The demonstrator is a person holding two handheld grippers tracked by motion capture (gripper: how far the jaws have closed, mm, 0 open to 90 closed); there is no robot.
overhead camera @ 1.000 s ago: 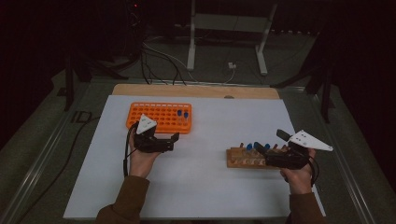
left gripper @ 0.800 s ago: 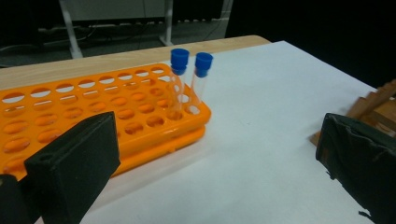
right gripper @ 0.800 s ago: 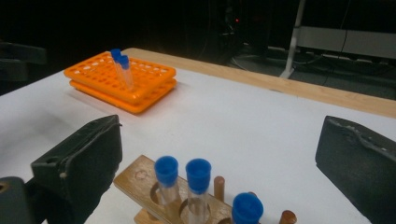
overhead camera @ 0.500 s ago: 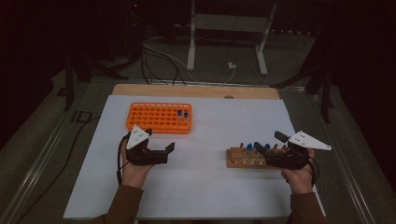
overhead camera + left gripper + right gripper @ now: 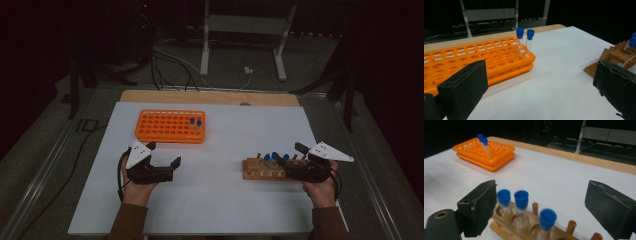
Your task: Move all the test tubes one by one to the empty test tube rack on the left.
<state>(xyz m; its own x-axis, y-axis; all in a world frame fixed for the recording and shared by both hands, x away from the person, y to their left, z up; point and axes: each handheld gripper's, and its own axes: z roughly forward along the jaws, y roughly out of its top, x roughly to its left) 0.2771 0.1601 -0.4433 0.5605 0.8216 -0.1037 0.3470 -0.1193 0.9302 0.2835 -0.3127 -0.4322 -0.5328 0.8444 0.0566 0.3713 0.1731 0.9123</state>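
Note:
An orange tube rack [image 5: 165,127] lies at the back left of the white sheet, with two blue-capped tubes [image 5: 195,123] upright at its right end. My left gripper [image 5: 164,155] hovers in front of it, open, nothing between its jaws [image 5: 541,80]. At the front right lies a wooden rack [image 5: 260,172] holding three blue-capped tubes [image 5: 274,156]. My right gripper [image 5: 290,156] reaches over its right end. Its jaws have just been closing a little and stand wide on either side of the tubes [image 5: 521,198], with the pads off them.
The white sheet [image 5: 225,135] covers most of the table, and a wooden strip [image 5: 210,97] runs along its far edge. Bare wooden pegs [image 5: 571,226] stick up from the wooden rack [image 5: 524,230]. Cables and a stand's legs [image 5: 240,60] lie on the floor beyond.
My left hand has drawn back from the orange rack, toward the person and a little left. The right hand has stayed at the wooden rack.

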